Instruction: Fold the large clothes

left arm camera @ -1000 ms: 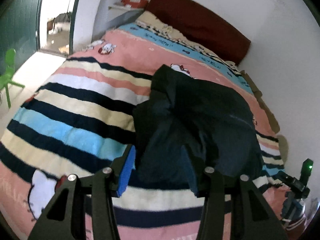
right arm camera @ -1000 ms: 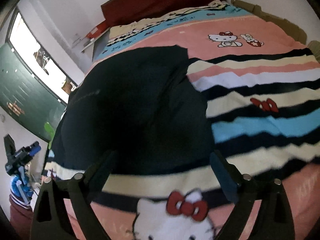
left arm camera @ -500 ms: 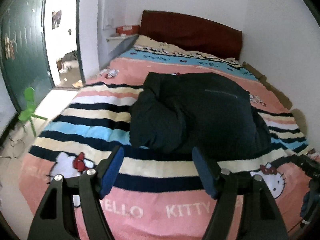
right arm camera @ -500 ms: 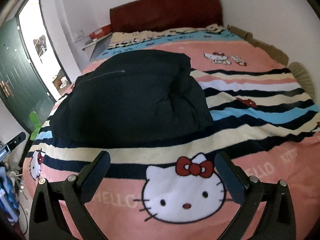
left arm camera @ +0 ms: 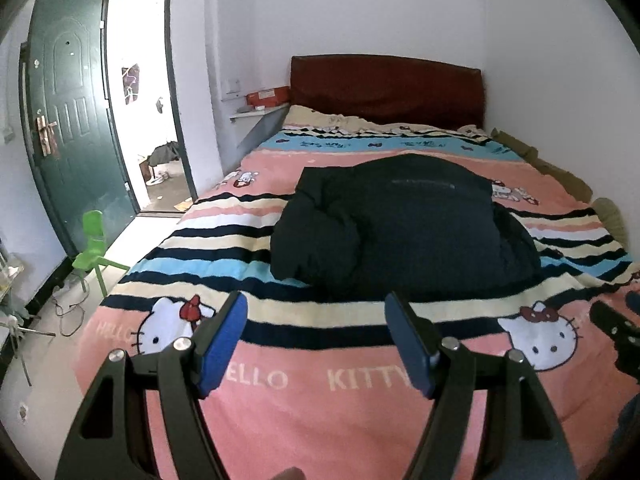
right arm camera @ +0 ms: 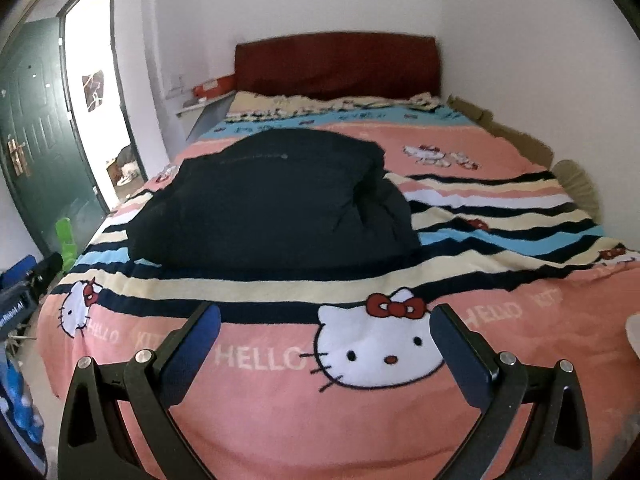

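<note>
A large dark navy padded jacket (left arm camera: 404, 220) lies folded into a thick bundle in the middle of the bed; it also shows in the right wrist view (right arm camera: 276, 200). My left gripper (left arm camera: 316, 336) is open and empty, held back above the bed's foot end, well short of the jacket. My right gripper (right arm camera: 326, 344) is open and empty, also over the foot end above a cat print, apart from the jacket.
The bed carries a pink striped Hello Kitty blanket (left arm camera: 288, 384) and a dark red headboard (left arm camera: 384, 88). A green door (left arm camera: 68, 120) stands open at the left beside a small green chair (left arm camera: 94, 248). A white wall runs along the bed's right side.
Both grippers have pulled back from the jacket toward the foot of the bed and risen. The jacket, close under the fingers a second ago, now lies farther off and still.
</note>
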Tool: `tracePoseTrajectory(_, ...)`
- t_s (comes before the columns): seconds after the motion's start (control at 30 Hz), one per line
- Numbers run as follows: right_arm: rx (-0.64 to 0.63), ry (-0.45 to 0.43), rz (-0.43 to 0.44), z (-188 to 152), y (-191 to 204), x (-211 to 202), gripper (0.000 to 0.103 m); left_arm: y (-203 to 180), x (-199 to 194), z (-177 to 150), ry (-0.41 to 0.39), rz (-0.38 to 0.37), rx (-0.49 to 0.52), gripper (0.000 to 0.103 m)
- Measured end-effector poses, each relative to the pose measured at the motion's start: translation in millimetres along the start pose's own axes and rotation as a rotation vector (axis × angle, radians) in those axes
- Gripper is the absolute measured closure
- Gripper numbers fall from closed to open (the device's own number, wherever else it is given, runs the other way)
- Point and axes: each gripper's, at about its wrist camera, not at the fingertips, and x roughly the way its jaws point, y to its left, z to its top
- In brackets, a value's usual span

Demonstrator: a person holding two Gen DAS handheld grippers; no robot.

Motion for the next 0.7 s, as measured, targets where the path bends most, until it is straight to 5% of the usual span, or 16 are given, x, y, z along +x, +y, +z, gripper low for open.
tracePoseTrajectory(0.7, -0.034, -0.112, -0.086, -15, -12, -22, 0.001, -38, -5, -20, -0.013, -0.025, 0.066, 0.033)
